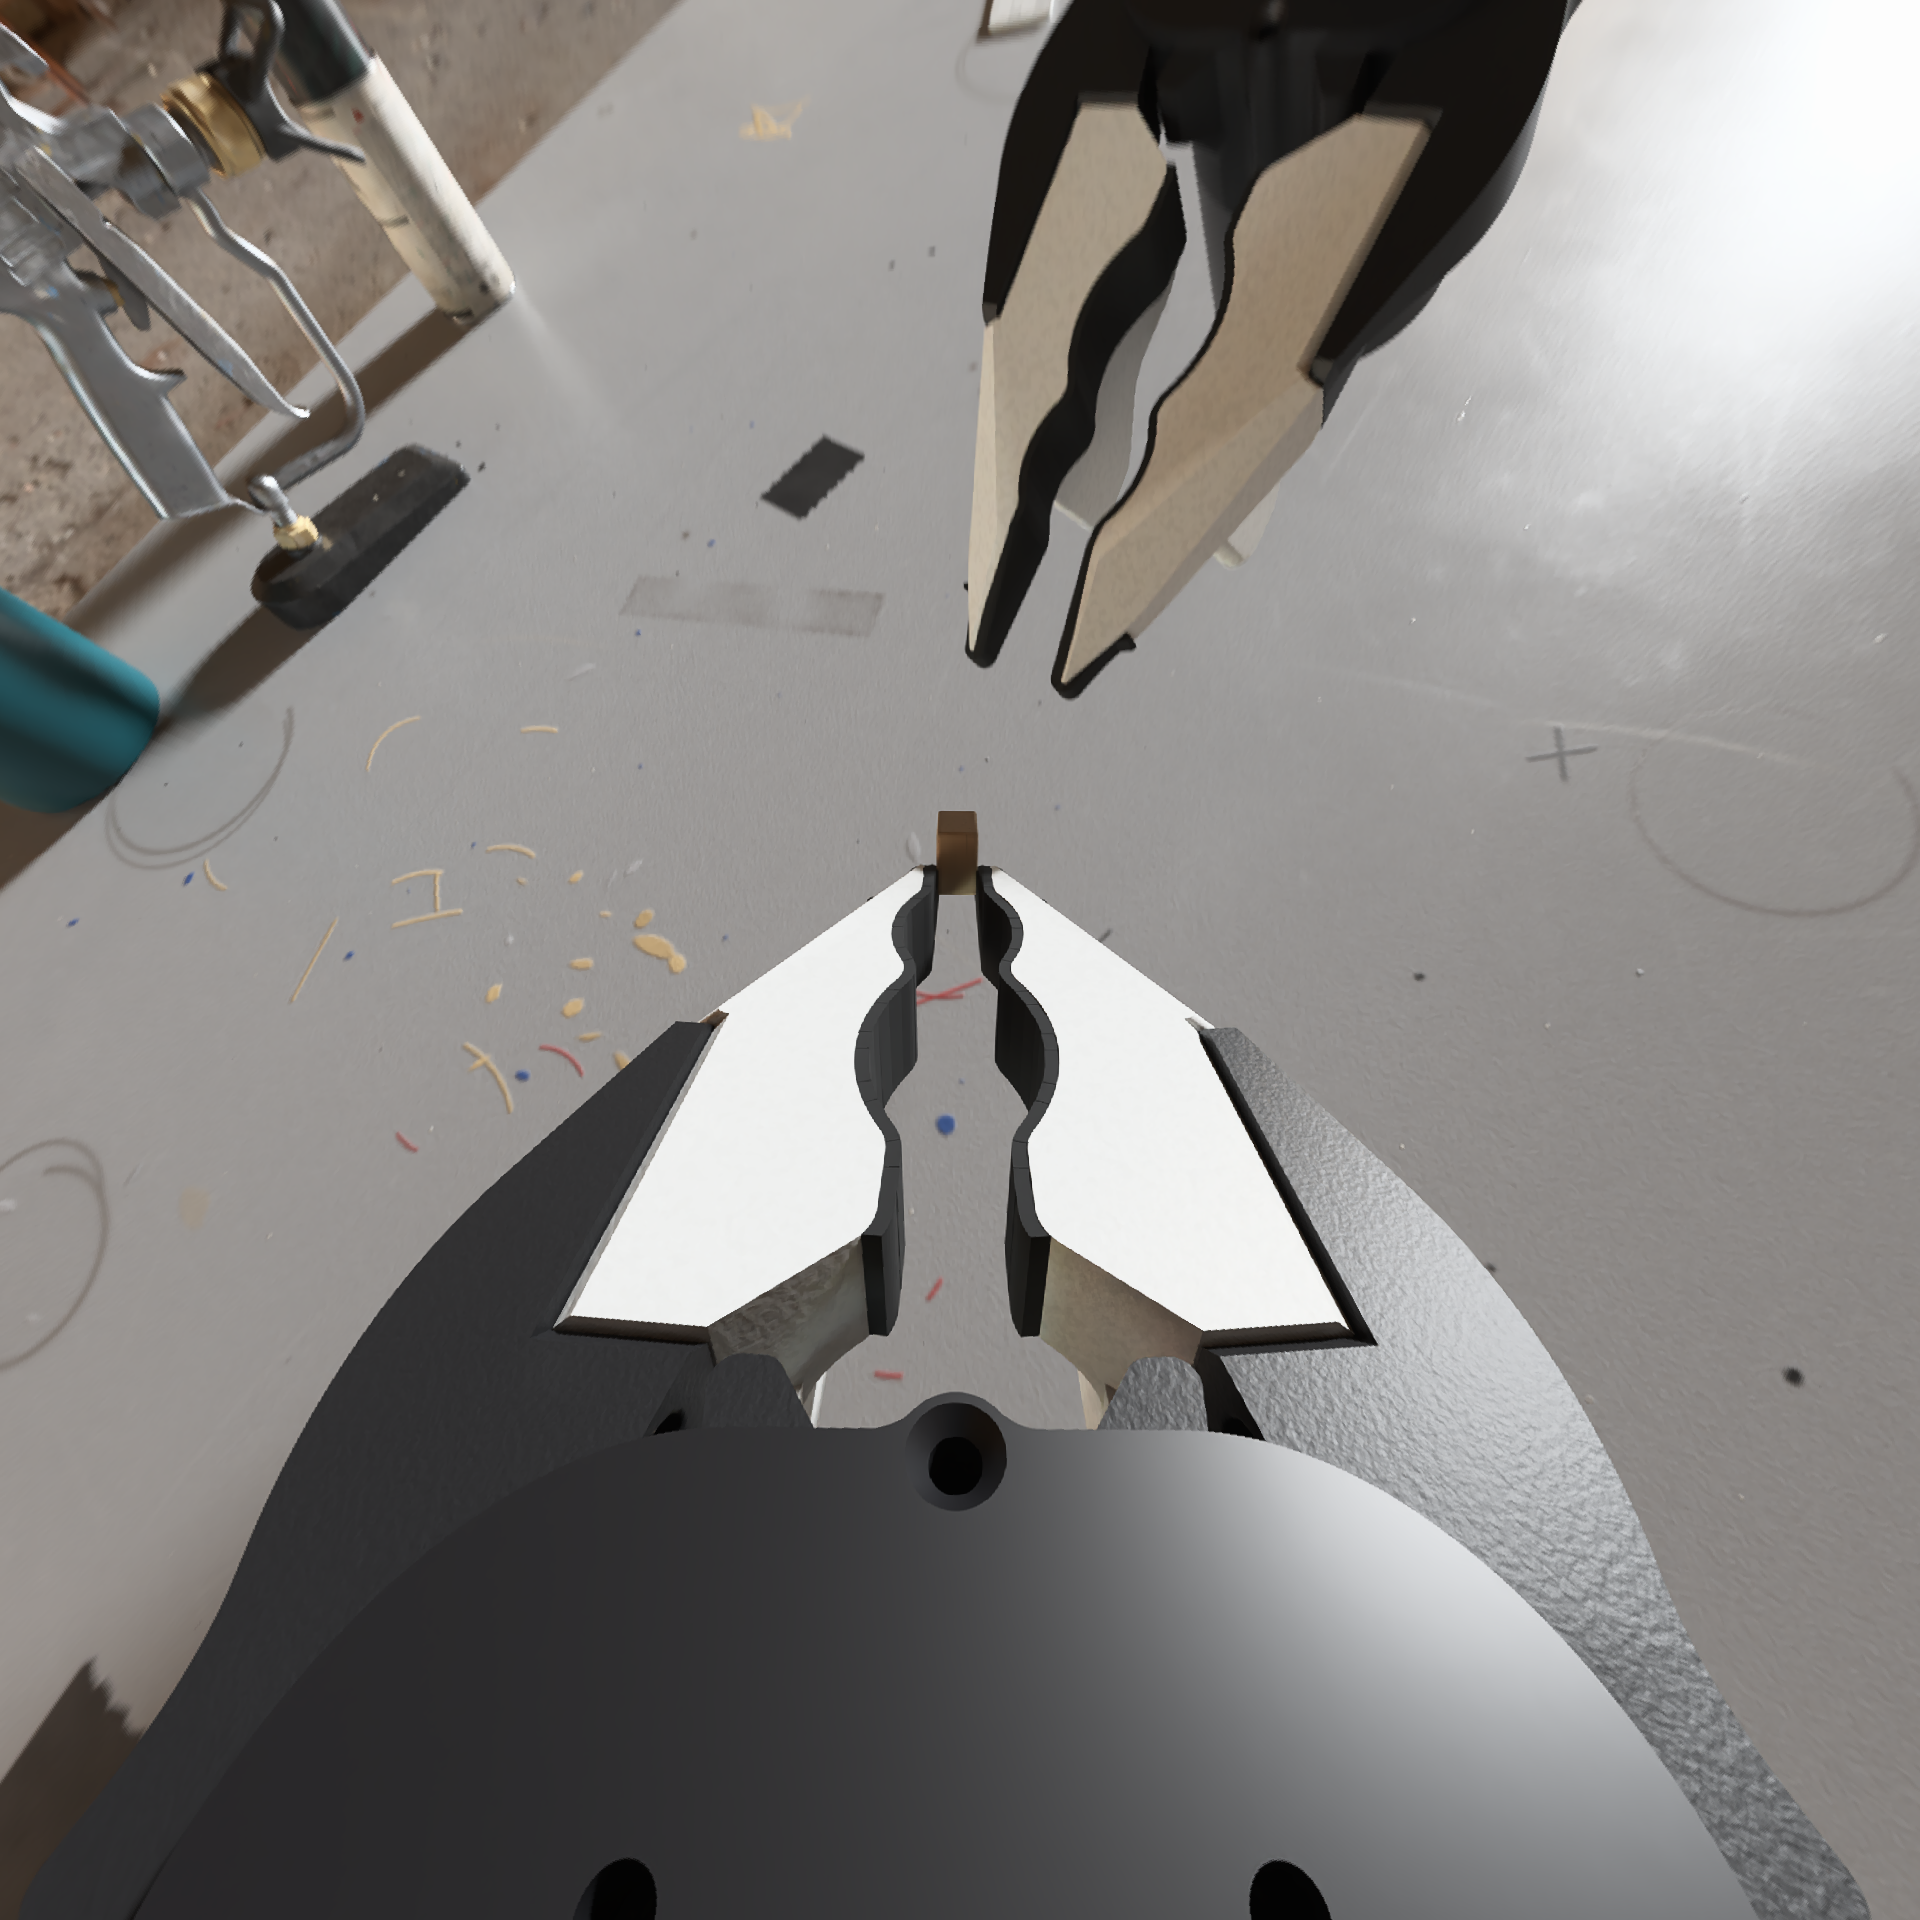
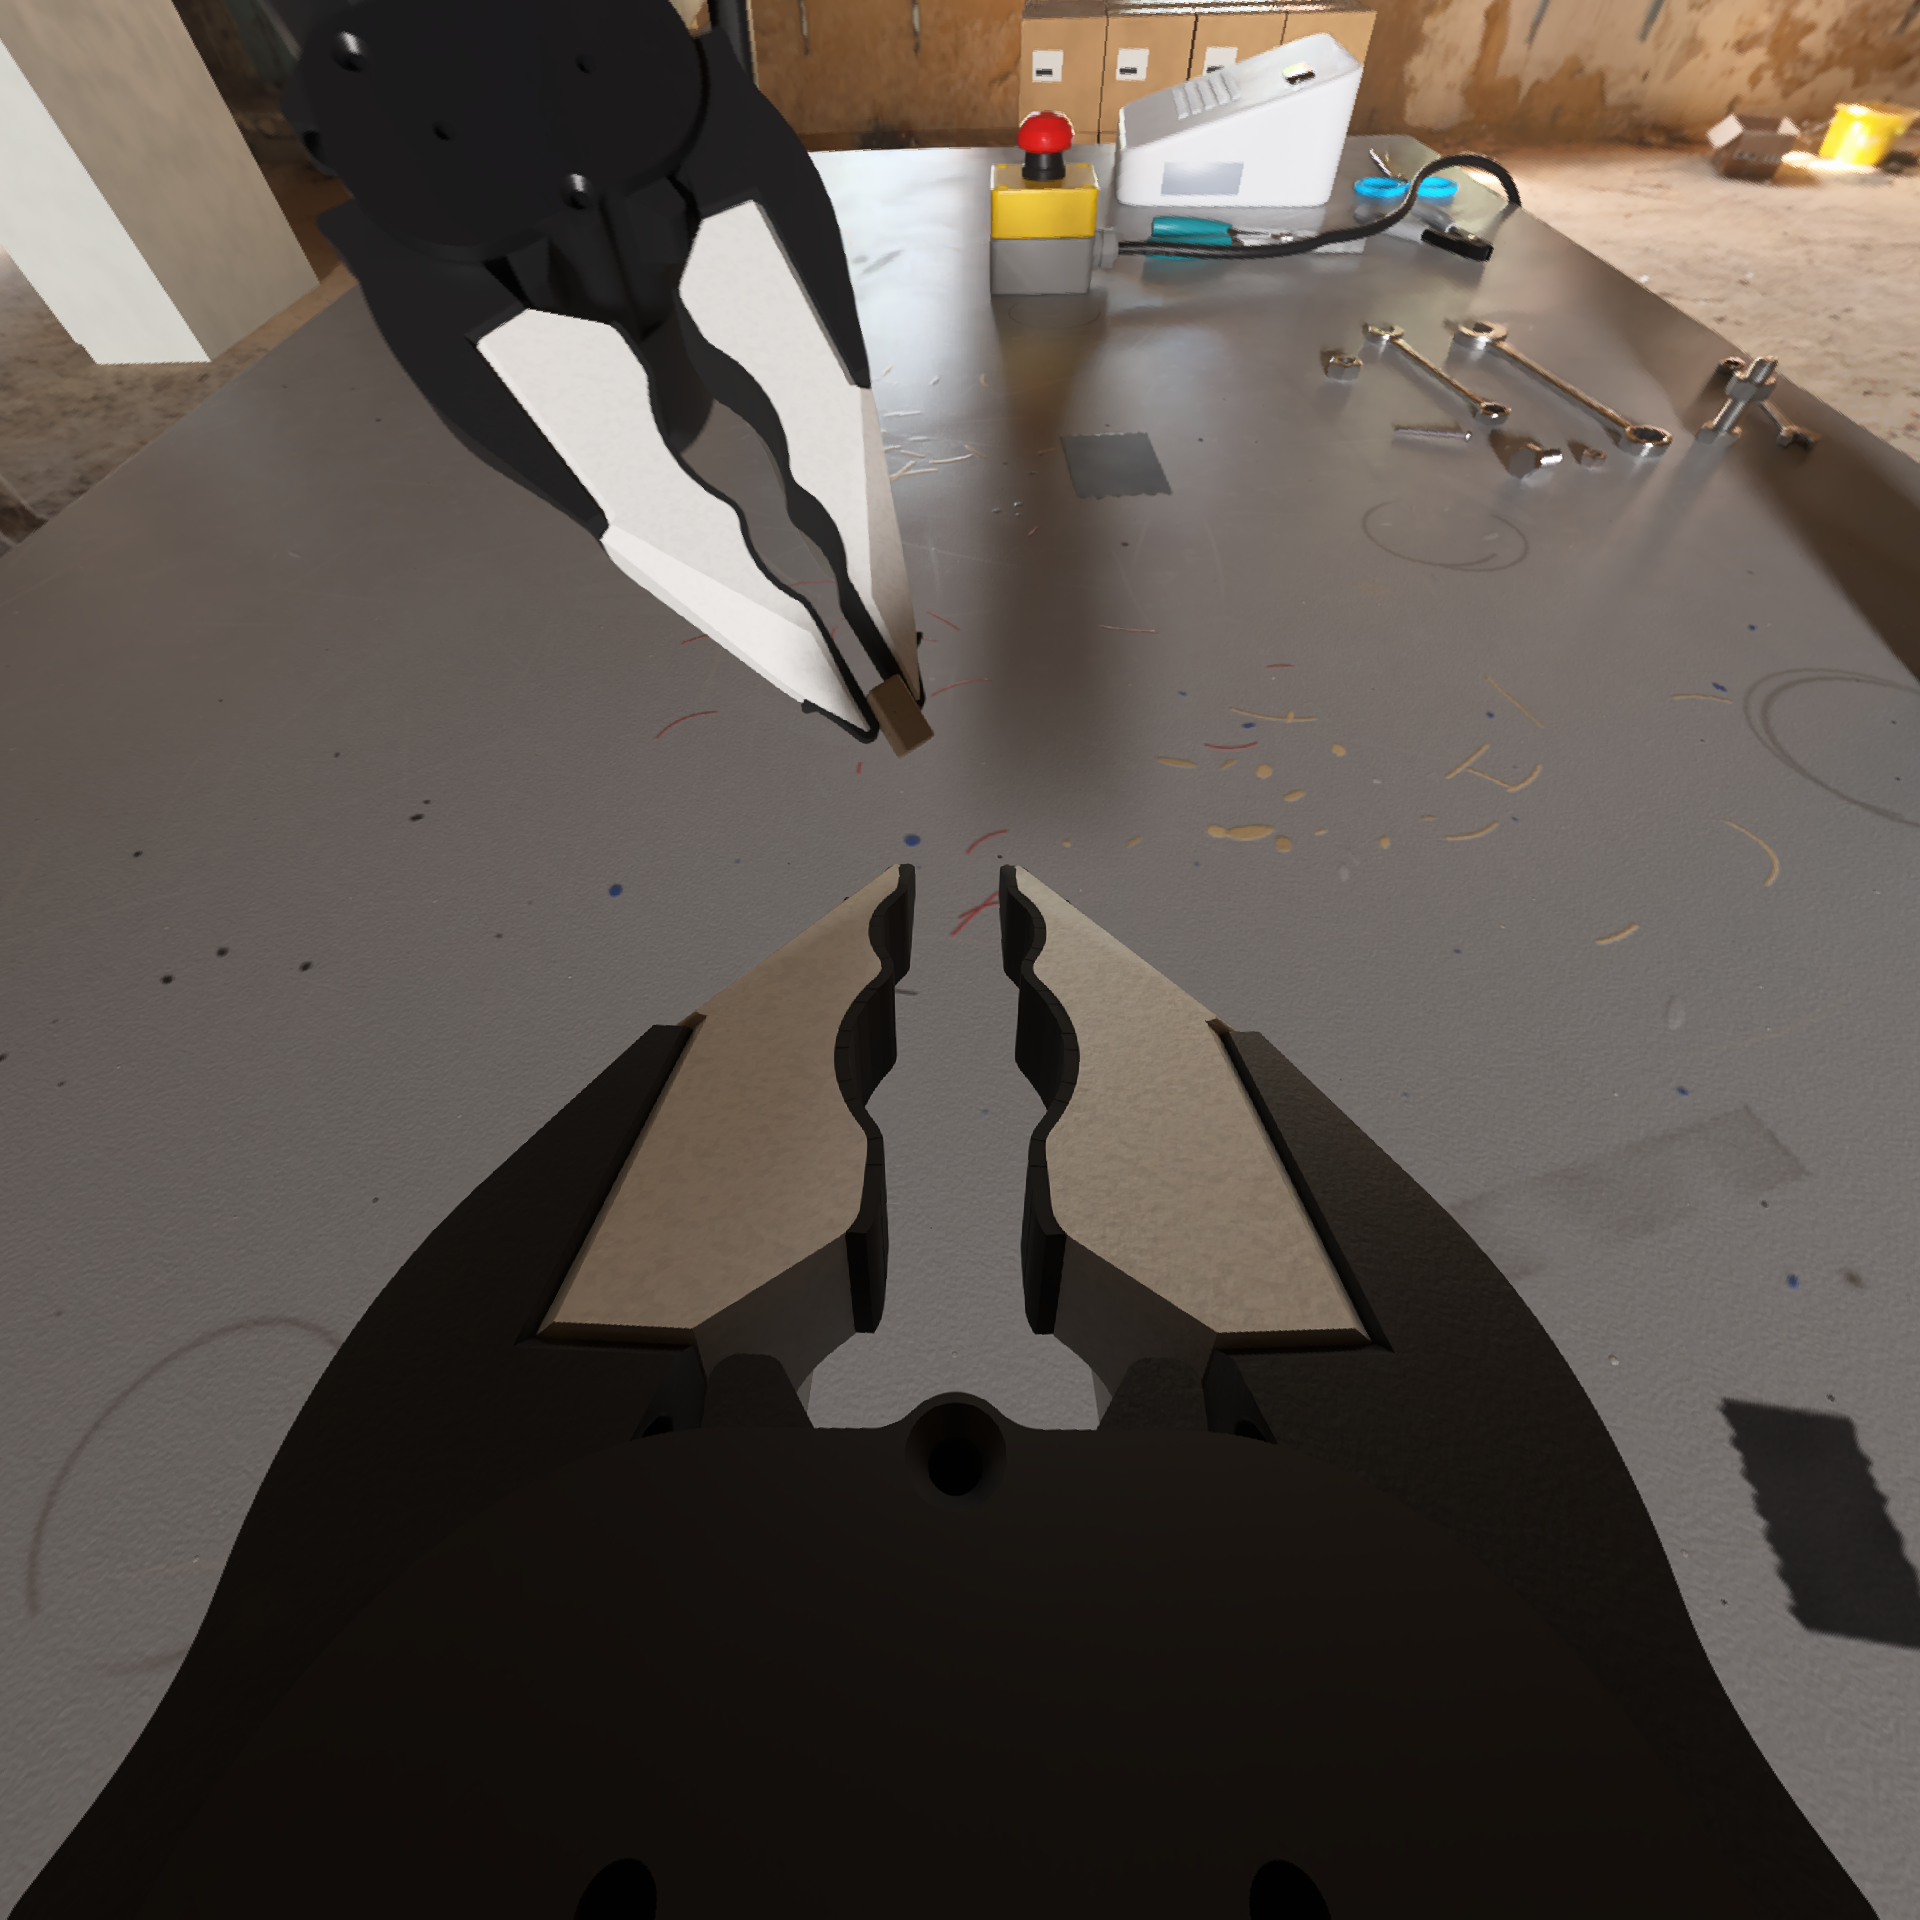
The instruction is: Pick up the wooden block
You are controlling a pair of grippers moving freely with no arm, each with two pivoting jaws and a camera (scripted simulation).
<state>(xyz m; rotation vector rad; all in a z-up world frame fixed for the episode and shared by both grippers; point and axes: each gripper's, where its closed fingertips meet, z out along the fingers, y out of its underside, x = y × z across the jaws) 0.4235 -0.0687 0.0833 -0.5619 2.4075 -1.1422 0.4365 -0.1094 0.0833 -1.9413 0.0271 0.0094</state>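
Note:
A small brown wooden block point(image 1: 956, 850) is pinched between the fingertips of my left gripper point(image 1: 956, 881), which is shut on it. In the right wrist view the left gripper point(image 2: 885, 717) points down at the grey table point(image 2: 416, 935) with the block point(image 2: 902, 724) at its tips; I cannot tell whether the block touches the table. My right gripper point(image 2: 957, 875) is slightly open and empty, a short way in front of the block. It also shows in the left wrist view point(image 1: 1029, 667), hanging beyond the block.
At the table's far end stand a yellow box with a red button point(image 2: 1042, 203), a white device point(image 2: 1236, 125), blue-handled scissors point(image 2: 1403, 192) and a black cable. Wrenches and bolts point(image 2: 1558, 395) lie to the right. A metal spray gun point(image 1: 135, 260), a teal object point(image 1: 62, 717) and a black pad point(image 1: 364, 530) sit at one edge.

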